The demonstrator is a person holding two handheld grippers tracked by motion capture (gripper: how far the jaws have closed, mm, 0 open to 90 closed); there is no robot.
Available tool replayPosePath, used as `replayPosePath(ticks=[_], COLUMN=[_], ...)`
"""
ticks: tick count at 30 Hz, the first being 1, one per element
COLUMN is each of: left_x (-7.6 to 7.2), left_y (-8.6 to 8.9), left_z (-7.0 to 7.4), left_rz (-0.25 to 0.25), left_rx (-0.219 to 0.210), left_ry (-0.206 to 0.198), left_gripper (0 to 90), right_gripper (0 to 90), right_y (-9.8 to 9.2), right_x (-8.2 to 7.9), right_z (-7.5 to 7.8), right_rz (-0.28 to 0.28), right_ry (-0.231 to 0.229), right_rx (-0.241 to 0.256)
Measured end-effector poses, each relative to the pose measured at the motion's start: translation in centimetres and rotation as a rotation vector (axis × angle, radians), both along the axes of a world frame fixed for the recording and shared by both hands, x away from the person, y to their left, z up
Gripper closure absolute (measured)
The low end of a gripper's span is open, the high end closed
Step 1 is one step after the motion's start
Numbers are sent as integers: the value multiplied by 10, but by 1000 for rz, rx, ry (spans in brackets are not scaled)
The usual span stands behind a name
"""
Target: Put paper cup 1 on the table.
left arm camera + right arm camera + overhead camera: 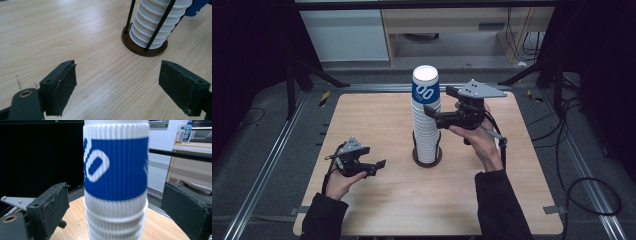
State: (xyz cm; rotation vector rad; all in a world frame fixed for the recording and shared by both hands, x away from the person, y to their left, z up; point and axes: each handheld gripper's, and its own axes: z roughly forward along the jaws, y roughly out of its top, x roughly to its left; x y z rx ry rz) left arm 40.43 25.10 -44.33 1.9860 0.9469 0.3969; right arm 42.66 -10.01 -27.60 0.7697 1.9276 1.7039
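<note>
1. Nearest the person, the left gripper [377, 166] sits low over the near-left part of the wooden table [377, 120], held in the left hand [343, 181]. Its jaws stand wide apart with nothing between them – the left gripper view shows only bare wood grain in the gap [117, 85].
2. Farther in, near the table's middle, stands the stack of paper cups [426, 120], upside down in a holder with a round brown base [427, 159]. It is upright and well apart from the left gripper.
3. The left gripper view shows what the high view barely does: thin black rods [160, 25] rise from the base [140, 48] around the ribbed white cups [160, 22] and stand between that gripper and the stack.
4. Just right of the stack, the right gripper [428, 111] is held raised in the right hand [479, 142], its jaws pointing left at the upper cups.
5. The right gripper view [115, 212] shows its jaws opened wide on either side of the top cup [115, 170], the one with the blue band – both pads stand clear of the cup wall, so nothing is gripped.
6. Beyond the table's far edge, the high view shows a white cabinet [344, 32], a light wooden desk [452, 22] and cables on the grey floor [582, 145]; the right gripper view adds bottles [183, 132] on a far shelf.
</note>
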Motion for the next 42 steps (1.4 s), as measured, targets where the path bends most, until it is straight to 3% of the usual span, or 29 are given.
replayPosePath(ticks=[14,21,30,34,42], left_x=[0,1,1,1,1], left_y=[-2,-3,-3,-3,-3], left_z=[-2,-3,-3,-4,-3], left_rz=[-6,-9,-14,-12,-13], left_rx=[-4,-4,-1,0,-1], left_ry=[4,10,11,11,10], left_gripper=[139,139,139,139,139], right_gripper=[99,167,183,191,198], right_y=[28,29,29,25,25], right_x=[27,29,28,25,23], right_z=[-4,-5,-3,5,17], right_rz=[11,-12,-8,-3,-5], right_ry=[23,4,9,-16,-31], right_rx=[-10,-24,-33,7,-3])
